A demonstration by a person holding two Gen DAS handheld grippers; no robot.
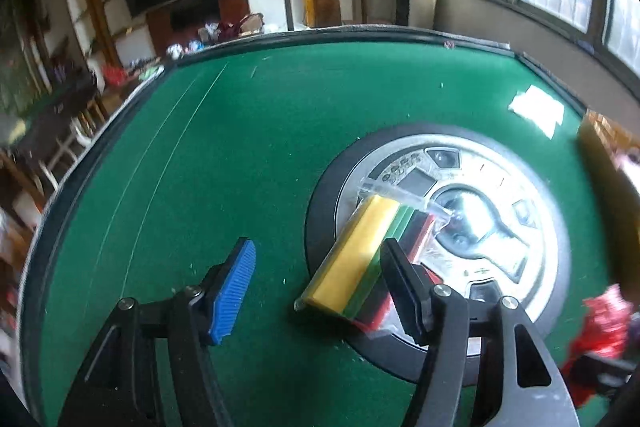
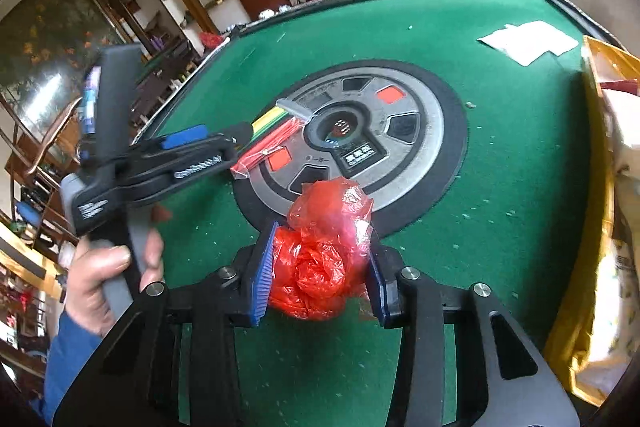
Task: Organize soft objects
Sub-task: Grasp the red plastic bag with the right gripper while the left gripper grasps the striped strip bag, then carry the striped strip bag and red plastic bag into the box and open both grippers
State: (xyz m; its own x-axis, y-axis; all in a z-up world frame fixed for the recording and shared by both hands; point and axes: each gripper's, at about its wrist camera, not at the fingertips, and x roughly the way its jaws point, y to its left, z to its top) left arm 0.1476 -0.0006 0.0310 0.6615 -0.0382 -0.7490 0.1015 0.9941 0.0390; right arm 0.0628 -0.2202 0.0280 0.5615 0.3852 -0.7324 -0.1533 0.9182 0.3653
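The right gripper (image 2: 320,267) clamps a crumpled red plastic bag (image 2: 324,255). The left gripper (image 1: 320,283) gapes wide, empty, its right finger beside a sponge pack (image 1: 356,259).

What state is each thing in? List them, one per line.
Left tongs: open, around the near end of the sponge pack, not clamped.
Right tongs: shut on the red plastic bag.
Red plastic bag: crumpled, held between the pads.
Sponge pack: in clear wrap, lying partly on the centre console.
Centre console: two red panels showing.
White paper: flat on the felt.
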